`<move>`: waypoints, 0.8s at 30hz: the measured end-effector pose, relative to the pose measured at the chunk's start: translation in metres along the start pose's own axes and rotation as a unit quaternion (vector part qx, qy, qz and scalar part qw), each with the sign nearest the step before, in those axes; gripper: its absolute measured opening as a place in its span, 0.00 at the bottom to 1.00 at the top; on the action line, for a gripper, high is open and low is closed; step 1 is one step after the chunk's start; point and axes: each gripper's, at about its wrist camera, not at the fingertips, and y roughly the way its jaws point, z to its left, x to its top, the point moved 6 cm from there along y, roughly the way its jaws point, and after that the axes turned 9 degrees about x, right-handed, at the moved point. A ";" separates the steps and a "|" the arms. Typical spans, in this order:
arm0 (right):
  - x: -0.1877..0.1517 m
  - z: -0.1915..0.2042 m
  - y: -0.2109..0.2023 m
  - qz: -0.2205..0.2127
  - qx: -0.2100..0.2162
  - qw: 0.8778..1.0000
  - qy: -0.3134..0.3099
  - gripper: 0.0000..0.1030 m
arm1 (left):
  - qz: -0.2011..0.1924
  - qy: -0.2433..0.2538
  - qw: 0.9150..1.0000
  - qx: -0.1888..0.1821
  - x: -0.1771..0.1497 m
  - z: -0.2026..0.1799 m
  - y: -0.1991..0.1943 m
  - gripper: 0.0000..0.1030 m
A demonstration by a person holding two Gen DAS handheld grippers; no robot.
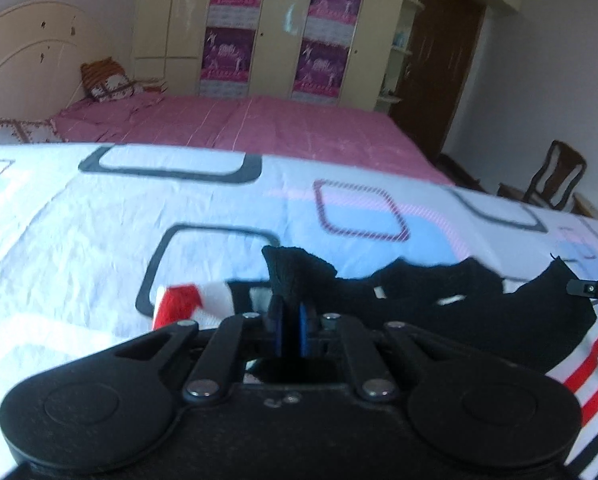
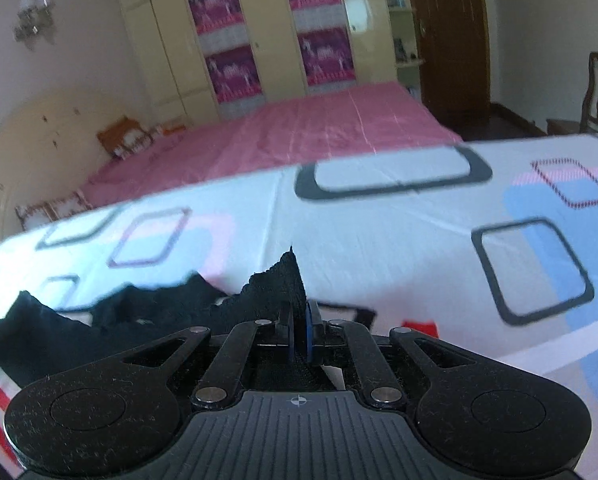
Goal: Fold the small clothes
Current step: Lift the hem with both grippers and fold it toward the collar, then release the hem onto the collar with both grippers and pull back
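Only left view shows red cuff (image 1: pixel 178 304) by black garment (image 1: pixel 419 296)

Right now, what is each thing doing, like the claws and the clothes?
Left claw: shut on a corner of the black garment.
Right claw: shut on another corner.
Black garment: corners pulled up, middle sagging, not folded.
Striped cloth: lying underneath.
Wardrobe: doors closed.

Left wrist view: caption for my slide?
Left tool shut on black garment, lifting a corner over patterned sheet.
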 end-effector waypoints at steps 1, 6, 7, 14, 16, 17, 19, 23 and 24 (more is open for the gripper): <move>-0.004 -0.005 0.004 0.005 -0.005 1.000 0.004 0.04 | 0.003 0.001 1.000 0.004 -0.004 0.001 0.003 0.08; -0.016 -0.018 0.016 0.012 -0.030 0.999 -0.010 0.05 | 0.017 0.004 1.000 0.015 -0.016 0.004 0.016 0.10; -0.016 -0.019 0.016 0.008 -0.029 1.000 -0.006 0.05 | 0.016 0.009 1.000 0.019 -0.017 0.004 0.017 0.12; -0.004 -0.009 -0.006 -0.030 -0.021 0.999 -0.005 0.05 | 0.014 0.013 1.000 0.012 -0.017 0.002 0.013 0.32; 0.000 -0.004 -0.011 -0.032 -0.011 0.999 -0.006 0.05 | 0.008 0.008 1.000 0.009 -0.016 0.002 0.008 0.56; 0.000 -0.001 -0.013 -0.030 -0.007 1.000 -0.006 0.05 | 0.003 0.007 1.000 0.013 -0.015 0.003 0.004 0.61; -0.001 0.006 -0.017 -0.027 0.005 1.000 -0.009 0.05 | -0.015 0.009 1.000 0.014 -0.012 0.003 -0.008 0.65; -0.007 0.028 -0.021 -0.021 0.030 0.999 -0.016 0.06 | -0.023 0.021 1.000 0.000 -0.009 -0.005 -0.029 0.65; -0.010 0.035 -0.020 -0.018 0.036 0.999 -0.018 0.06 | -0.021 0.026 0.999 -0.008 -0.010 -0.011 -0.033 0.65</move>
